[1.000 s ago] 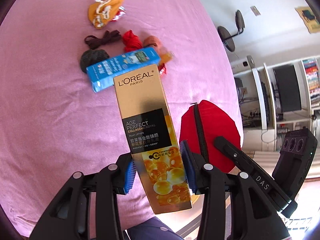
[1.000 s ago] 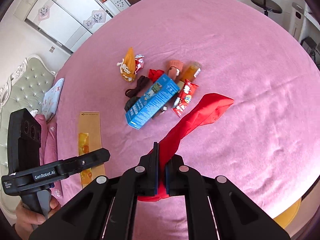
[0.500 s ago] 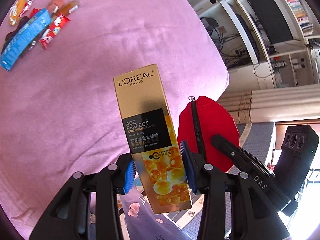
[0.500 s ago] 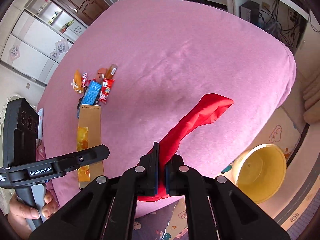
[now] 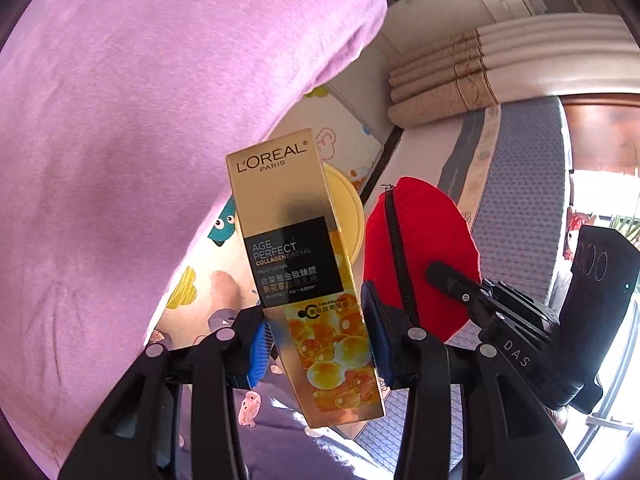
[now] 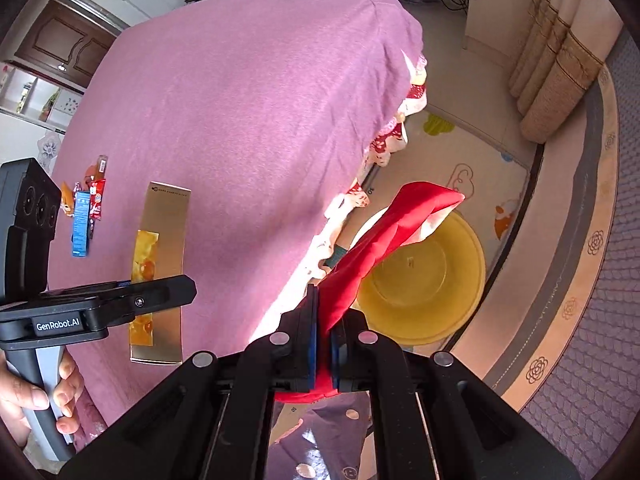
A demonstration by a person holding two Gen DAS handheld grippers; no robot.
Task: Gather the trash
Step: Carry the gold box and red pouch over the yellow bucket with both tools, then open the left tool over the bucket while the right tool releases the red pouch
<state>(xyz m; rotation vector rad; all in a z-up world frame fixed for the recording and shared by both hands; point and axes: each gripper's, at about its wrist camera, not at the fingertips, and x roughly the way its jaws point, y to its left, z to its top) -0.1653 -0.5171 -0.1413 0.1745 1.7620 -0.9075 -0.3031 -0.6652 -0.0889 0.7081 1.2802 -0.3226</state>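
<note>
My left gripper (image 5: 318, 334) is shut on a tall gold L'Oréal box (image 5: 296, 264), held upright beside the bed's edge; the box also shows in the right wrist view (image 6: 160, 268). My right gripper (image 6: 323, 346) is shut on a red zippered pouch (image 6: 384, 240), which hangs above a yellow basin (image 6: 424, 284) on the floor. The pouch (image 5: 424, 248) and the basin's rim (image 5: 352, 208) show behind the box in the left wrist view. Far back on the pink bed, a blue box (image 6: 81, 224) and snack wrappers (image 6: 96, 196) lie in a pile.
The pink bed (image 6: 240, 120) fills the left of both views. A patterned play mat (image 6: 472, 168) covers the floor by the basin. Curtains (image 6: 560, 72) hang at the right. A raised patterned mat (image 6: 592, 320) lies along the right.
Both grippers have swung right, away from the trash pile to the bed's edge. The red pouch now hangs over the yellow basin, and the gold box is beside it.
</note>
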